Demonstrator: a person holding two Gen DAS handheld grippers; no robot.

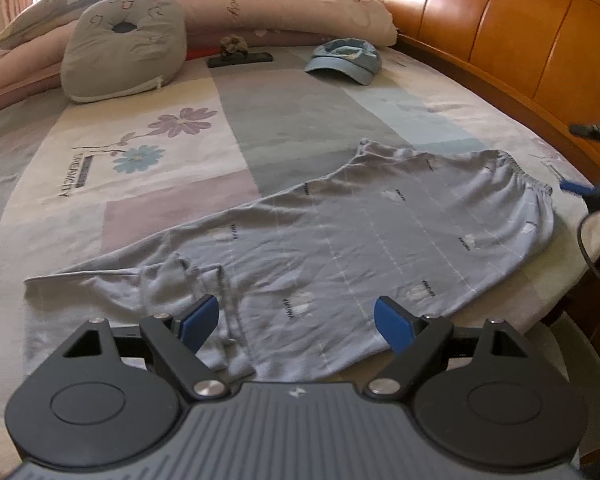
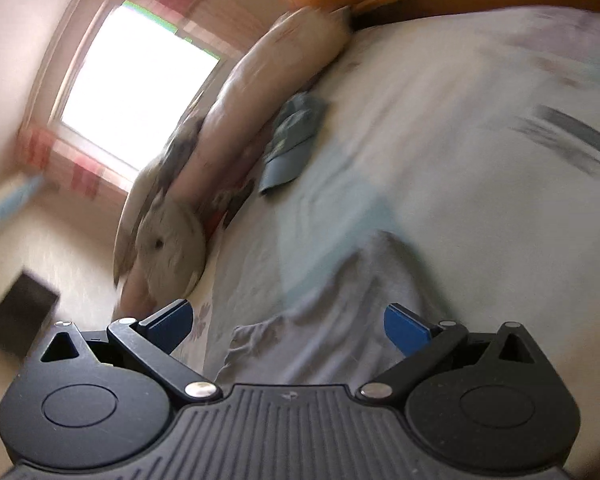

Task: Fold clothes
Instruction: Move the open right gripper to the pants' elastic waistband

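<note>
My open left gripper [image 1: 296, 320] has clear room over the pyjama trousers [image 1: 340, 232] that fill the lower middle of the frame, and the bedsheet [image 1: 148, 208] to their left and above is bare. Across the top, the grey cushion [image 1: 124, 52], a small dark object [image 1: 240, 58], the blue cap [image 1: 346, 60] and the rolled quilt [image 1: 300, 12] block the way. The wooden headboard [image 1: 500, 40] walls the upper right, and my other gripper [image 1: 596, 184] crowds the right edge.
</note>
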